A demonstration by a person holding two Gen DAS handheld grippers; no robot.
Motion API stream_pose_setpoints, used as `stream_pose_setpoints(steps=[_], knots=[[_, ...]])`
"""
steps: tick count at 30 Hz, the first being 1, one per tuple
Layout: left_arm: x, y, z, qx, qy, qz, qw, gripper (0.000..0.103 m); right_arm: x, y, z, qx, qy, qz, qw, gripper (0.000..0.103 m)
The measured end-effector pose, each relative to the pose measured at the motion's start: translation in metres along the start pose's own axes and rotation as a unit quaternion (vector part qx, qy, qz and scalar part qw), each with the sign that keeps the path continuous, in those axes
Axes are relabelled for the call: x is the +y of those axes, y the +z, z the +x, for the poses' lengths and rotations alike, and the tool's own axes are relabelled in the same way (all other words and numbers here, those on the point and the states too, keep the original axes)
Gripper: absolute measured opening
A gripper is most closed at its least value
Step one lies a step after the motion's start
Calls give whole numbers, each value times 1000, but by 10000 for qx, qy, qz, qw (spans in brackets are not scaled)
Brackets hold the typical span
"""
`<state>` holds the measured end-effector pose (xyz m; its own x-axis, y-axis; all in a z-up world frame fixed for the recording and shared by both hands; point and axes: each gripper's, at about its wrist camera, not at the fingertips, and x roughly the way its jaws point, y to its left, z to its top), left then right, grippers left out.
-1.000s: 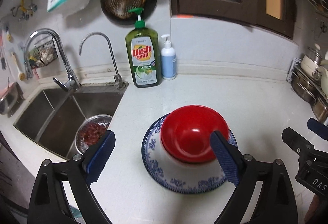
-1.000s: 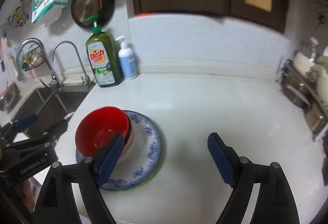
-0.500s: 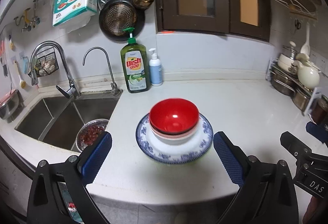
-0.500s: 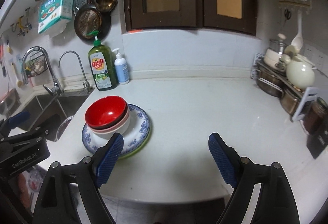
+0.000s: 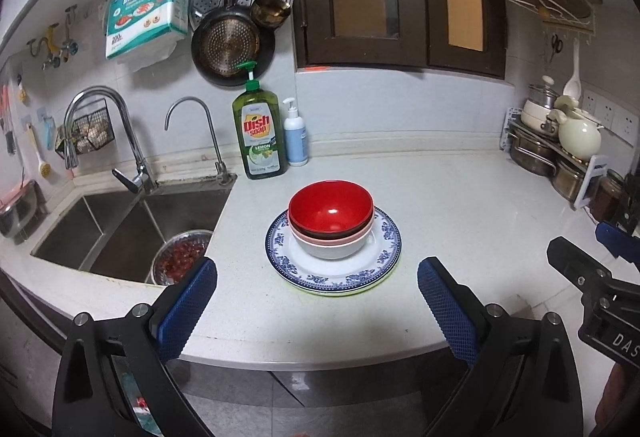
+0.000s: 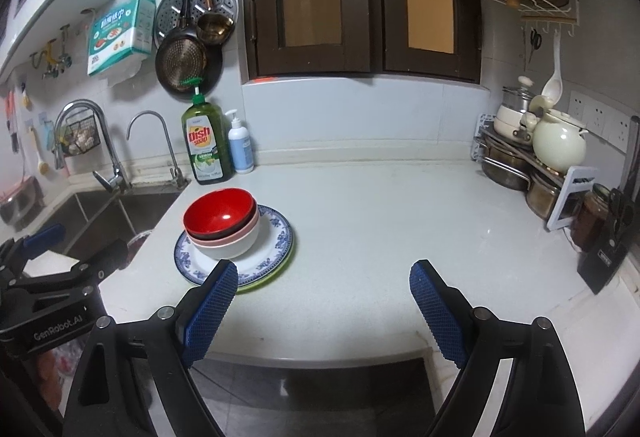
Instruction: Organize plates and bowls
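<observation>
Off to the left of the left gripper's (image 5: 316, 297) fingers lies the steel sink (image 5: 100, 225), with a metal bowl of red fruit (image 5: 180, 257) in it just beyond the left blue pad. The left gripper's fingers are spread wide with nothing between them. Ahead of them, a little right of their midline, the task's stack sits on the white countertop (image 5: 460, 205): a red bowl (image 5: 330, 207) nested in a dark bowl, a pink bowl and a white bowl (image 5: 334, 249), all resting on a blue-patterned plate (image 5: 380, 261) with a green-rimmed plate under it. Behind the stack, against the wall, stand a green dish soap bottle (image 5: 260, 135) and a small blue pump bottle (image 5: 295, 139).

Further right, the right gripper (image 6: 320, 293) hovers over the countertop's front edge; its jaws are opening and nothing lies between them. From its view the stack lies ahead and beyond its left finger, whose pad overlaps the plate's near rim without touching. Far right of its fingers, a rack of pots (image 6: 516, 161) holds a cream teapot (image 6: 558, 145).
</observation>
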<state>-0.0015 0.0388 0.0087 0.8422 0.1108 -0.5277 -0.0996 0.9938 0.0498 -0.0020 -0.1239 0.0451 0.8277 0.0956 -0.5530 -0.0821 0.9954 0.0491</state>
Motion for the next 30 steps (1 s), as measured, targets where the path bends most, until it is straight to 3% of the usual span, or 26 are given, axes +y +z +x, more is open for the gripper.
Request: stream_pose_setpoints(steps=[10, 30], knots=[[8, -9, -19, 25, -190, 34, 9998, 103, 12, -11, -24, -55, -112, 76, 9999, 89], [6, -23, -37, -7, 4, -39, 10000, 103, 16, -23, -47, -119, -63, 17, 9999, 89]])
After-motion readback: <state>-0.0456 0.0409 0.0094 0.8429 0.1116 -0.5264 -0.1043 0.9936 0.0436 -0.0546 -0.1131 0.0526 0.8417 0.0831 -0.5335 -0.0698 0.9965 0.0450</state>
